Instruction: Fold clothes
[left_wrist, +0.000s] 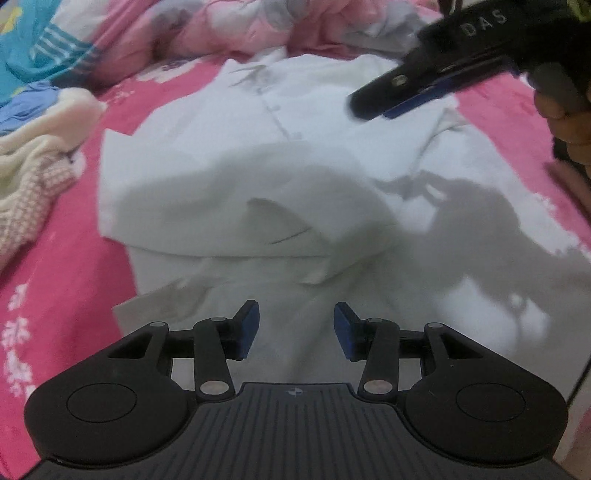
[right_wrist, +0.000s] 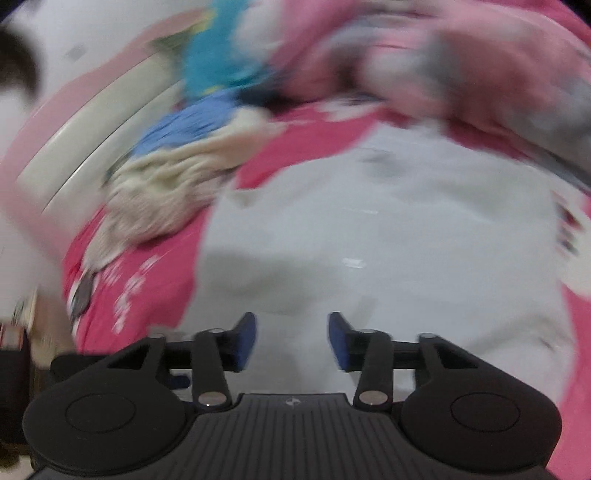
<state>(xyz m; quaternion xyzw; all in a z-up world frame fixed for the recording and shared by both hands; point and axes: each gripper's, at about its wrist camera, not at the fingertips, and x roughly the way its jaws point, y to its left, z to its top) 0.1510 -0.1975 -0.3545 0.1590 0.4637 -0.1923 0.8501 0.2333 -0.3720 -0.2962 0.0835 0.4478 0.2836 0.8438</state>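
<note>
A pink floral bedsheet covers the bed, and the white button-up shirt lies spread across its middle, front up, with one side already turned in over the body — a partial fold. A heap of other clothes, cream knit and blue pieces, sits off to the left, well apart from the shirt. The step in hand looks like the pause between folds. The left gripper hovers over the near hem with its blue pads apart and nothing between them. The right gripper hangs above the shirt's far right part, likewise spread and empty; its view is smeared by blur. Next, each needs a fresh pinch on an unfolded edge — probably the right side.
</note>
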